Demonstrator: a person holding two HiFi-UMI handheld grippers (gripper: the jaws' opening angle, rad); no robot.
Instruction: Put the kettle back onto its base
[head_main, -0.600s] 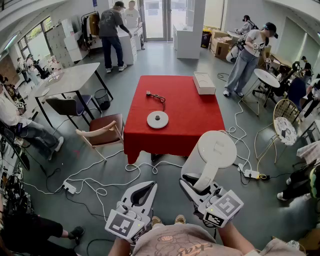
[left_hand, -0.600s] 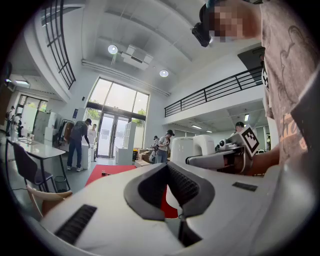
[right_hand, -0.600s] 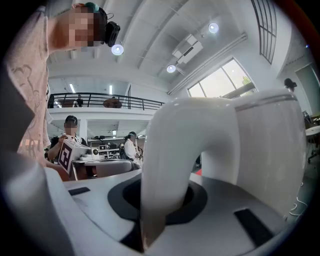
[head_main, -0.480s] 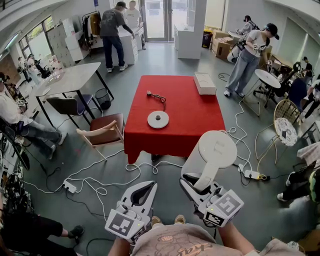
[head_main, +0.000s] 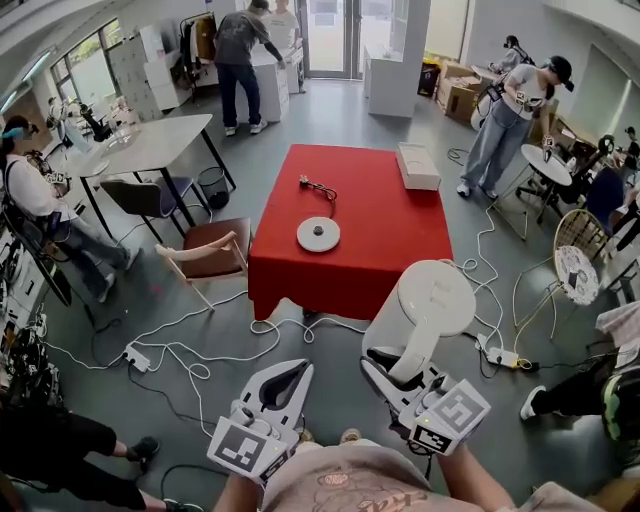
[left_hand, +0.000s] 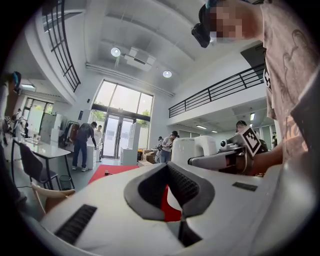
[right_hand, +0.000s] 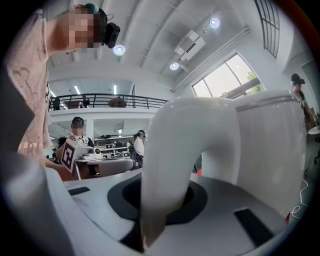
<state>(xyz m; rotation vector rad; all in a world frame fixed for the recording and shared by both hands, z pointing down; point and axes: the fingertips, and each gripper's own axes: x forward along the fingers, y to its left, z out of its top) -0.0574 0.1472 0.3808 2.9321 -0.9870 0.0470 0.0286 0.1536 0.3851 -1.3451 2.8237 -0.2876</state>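
On the red tabletop (head_main: 385, 225) the base (head_main: 318, 234) sits bare mid-frame while your right gripper (head_main: 392, 368) jaws clutch the kettle (head_main: 430, 300) lower right, left gripper (head_main: 298, 371) jaws together, empty.

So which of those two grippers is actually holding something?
The right gripper, at the right of the head view: it is shut on the handle of the white kettle. The left gripper has nothing between its closed jaws.

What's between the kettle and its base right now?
Head view: only bare red tablecloth lies between the kettle and the base.
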